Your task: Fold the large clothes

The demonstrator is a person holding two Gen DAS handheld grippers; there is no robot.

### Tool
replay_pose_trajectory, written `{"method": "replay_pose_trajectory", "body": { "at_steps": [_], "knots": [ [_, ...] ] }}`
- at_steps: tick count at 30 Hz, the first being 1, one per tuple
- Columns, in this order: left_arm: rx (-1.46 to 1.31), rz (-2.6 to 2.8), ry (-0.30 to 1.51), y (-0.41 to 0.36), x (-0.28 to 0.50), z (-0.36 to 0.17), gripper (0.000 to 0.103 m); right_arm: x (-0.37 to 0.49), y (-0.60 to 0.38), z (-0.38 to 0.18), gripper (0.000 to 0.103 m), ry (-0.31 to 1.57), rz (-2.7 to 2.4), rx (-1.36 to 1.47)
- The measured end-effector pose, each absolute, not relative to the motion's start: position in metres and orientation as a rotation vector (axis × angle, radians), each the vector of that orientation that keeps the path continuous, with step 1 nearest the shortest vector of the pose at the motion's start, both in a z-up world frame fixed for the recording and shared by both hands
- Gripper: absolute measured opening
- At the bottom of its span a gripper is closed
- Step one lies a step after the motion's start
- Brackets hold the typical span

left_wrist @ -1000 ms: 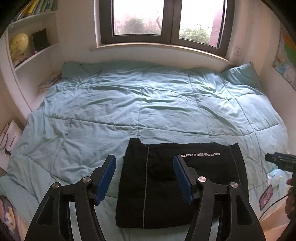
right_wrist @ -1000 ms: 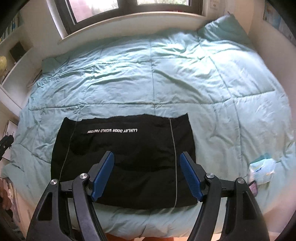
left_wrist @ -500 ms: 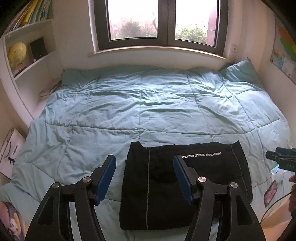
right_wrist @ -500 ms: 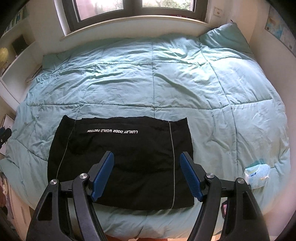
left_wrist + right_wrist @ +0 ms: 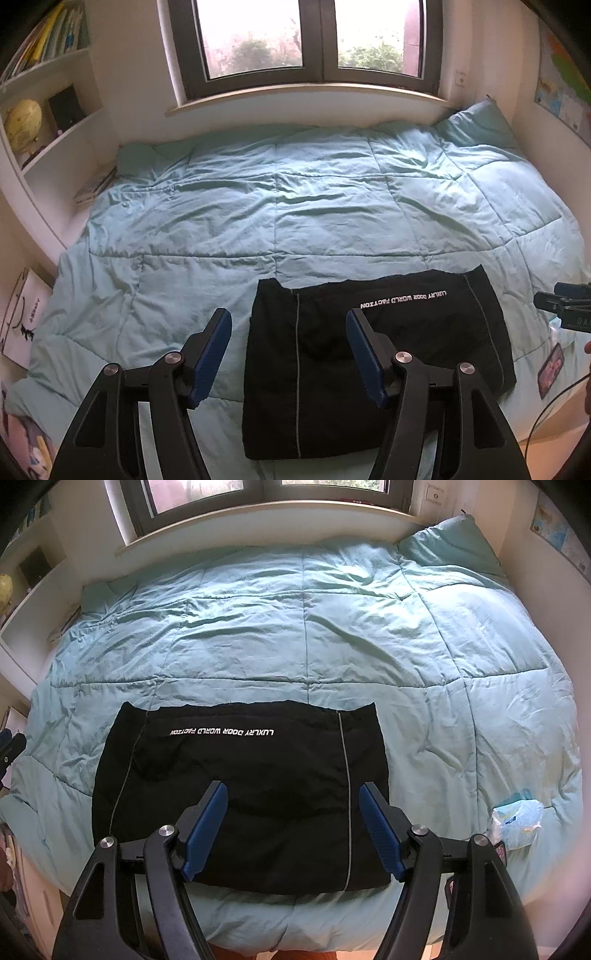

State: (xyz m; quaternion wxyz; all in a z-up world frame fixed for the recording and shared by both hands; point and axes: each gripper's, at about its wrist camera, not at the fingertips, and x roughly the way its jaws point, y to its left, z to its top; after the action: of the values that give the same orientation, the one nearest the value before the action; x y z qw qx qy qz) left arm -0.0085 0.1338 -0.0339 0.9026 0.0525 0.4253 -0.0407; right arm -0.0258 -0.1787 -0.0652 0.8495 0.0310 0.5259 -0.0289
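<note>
My left claw [image 5: 288, 354] is spread wide w/ nothing between the pads; same for my right claw [image 5: 291, 830], wide apart and empty. Folded black garment [image 5: 240, 797] lies flat on the teal quilt [image 5: 332, 627], just ahead of and below both claws, not touching. Small white packet [image 5: 517, 821] off to right of right claw

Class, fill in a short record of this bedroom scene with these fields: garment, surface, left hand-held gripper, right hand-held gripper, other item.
garment: black garment, folded flat into a rectangle, white lettering
surface: teal quilt on the bed
left hand-held gripper: open, holding nothing
right hand-held gripper: open, above the garment
other item: small pale packet, right of the garment
</note>
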Motion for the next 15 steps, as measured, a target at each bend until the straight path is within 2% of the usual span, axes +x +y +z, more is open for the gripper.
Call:
{"method": "replay_pose_trajectory", "body": {
  "at_steps": [15],
  "knots": [
    [0.114, -0.081, 0.886, 0.1263, -0.0083, -0.0347, 0.066, -0.0257, -0.1822, -0.0714, 0.076, 1.125, -0.047, 0.06]
  ]
}}
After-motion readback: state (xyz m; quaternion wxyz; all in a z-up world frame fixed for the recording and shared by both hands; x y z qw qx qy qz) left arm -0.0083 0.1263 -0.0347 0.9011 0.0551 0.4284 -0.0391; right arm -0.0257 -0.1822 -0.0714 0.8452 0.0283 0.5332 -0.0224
